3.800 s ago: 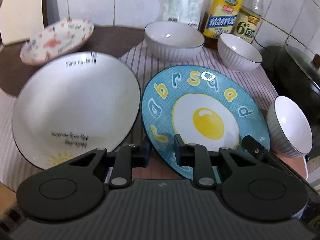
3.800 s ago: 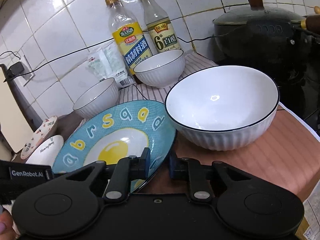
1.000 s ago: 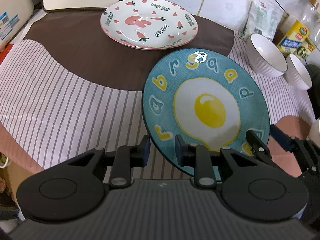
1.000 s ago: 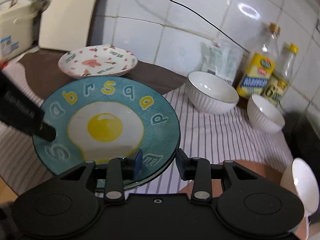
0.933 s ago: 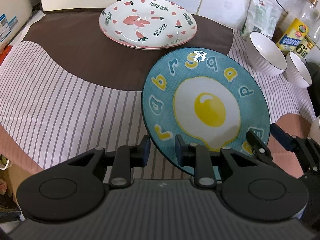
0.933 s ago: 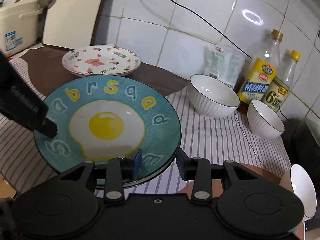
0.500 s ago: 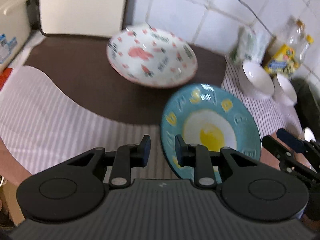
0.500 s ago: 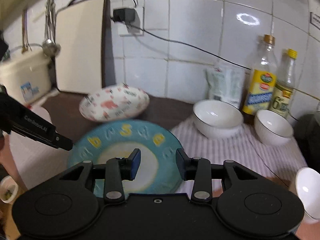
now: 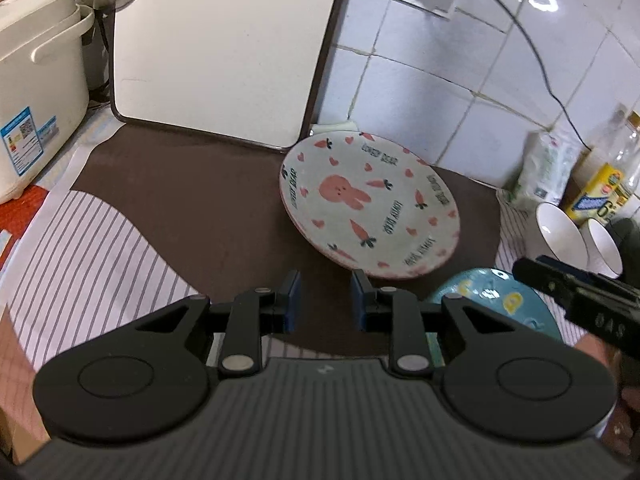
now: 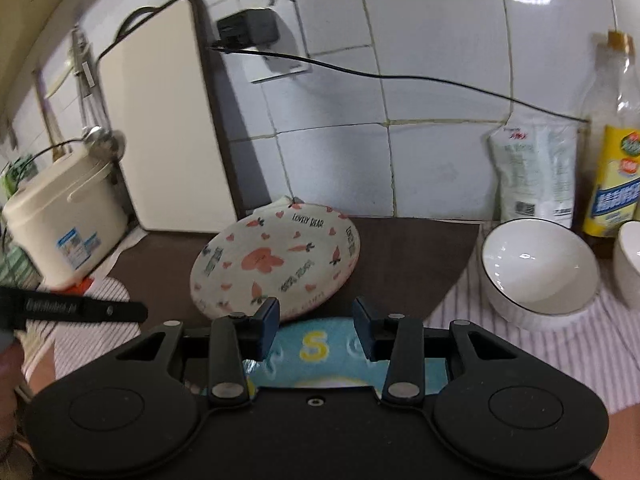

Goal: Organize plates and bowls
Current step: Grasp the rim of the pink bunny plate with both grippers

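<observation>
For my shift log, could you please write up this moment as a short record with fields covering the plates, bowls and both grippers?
left gripper: open, empty, over the brown mat
right gripper: open, empty, above the blue egg plate
blue egg plate: lying flat on the cloth, near edge hidden by the gripper body
rabbit plate: on the brown mat, behind the blue plate; whether the two touch cannot be told
white bowls: one large on the striped cloth, a second at the right edge
backdrop: cutting board leaning on the tiled wall, rice cooker at left
</observation>
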{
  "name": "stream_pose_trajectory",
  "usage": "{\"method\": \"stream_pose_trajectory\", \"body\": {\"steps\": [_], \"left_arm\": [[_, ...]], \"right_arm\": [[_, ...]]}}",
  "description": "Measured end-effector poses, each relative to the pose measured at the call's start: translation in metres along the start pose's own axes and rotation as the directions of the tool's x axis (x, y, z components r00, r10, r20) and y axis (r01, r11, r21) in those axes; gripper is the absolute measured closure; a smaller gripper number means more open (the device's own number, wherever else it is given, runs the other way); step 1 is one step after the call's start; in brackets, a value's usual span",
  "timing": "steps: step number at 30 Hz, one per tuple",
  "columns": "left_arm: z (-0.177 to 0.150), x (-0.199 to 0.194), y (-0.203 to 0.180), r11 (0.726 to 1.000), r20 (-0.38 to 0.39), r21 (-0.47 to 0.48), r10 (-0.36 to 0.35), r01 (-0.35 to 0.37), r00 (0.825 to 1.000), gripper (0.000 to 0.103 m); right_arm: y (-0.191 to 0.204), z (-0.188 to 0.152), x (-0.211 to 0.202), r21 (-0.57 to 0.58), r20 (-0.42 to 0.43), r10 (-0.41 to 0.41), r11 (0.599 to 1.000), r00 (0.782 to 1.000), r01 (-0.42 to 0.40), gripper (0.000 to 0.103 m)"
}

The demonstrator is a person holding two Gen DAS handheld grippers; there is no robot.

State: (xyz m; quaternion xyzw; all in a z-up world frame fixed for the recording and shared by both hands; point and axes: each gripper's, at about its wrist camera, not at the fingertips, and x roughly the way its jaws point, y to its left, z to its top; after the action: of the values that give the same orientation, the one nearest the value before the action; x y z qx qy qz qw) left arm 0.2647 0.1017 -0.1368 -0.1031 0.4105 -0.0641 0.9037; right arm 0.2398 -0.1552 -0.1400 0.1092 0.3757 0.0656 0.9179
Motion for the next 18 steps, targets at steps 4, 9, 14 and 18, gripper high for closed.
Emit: {"method": "stream_pose_trajectory", "body": {"steps": [4,9,14,18], "left_arm": [[0.008,0.017,0.005,1.0,0.0,-0.006,0.014,-0.015,1.0,0.076],[0.016,0.037,0.01,0.999,-0.008,-0.009,0.034,-0.034,0.999,0.074],[0.027,0.053,0.017,0.999,-0.005,-0.03,0.04,-0.041,0.999,0.074],[0.034,0.067,0.025,0.997,-0.007,-0.074,0.003,-0.003,1.0,0.071]], "right_arm": [[-0.009,0.011,0.032,0.079,-0.067,0.022,0.997,0.998,-0.016,0.057],[-0.016,0.022,0.06,0.137,-0.093,0.014,0.991,0.996,-0.001,0.057],[-0.032,0.026,0.087,0.2,-0.137,0.017,0.98,0.99,0.011,0.057],[-0.043,0.027,0.103,0.257,-0.173,0.05,0.966,0.984,-0.004,0.057]]}}
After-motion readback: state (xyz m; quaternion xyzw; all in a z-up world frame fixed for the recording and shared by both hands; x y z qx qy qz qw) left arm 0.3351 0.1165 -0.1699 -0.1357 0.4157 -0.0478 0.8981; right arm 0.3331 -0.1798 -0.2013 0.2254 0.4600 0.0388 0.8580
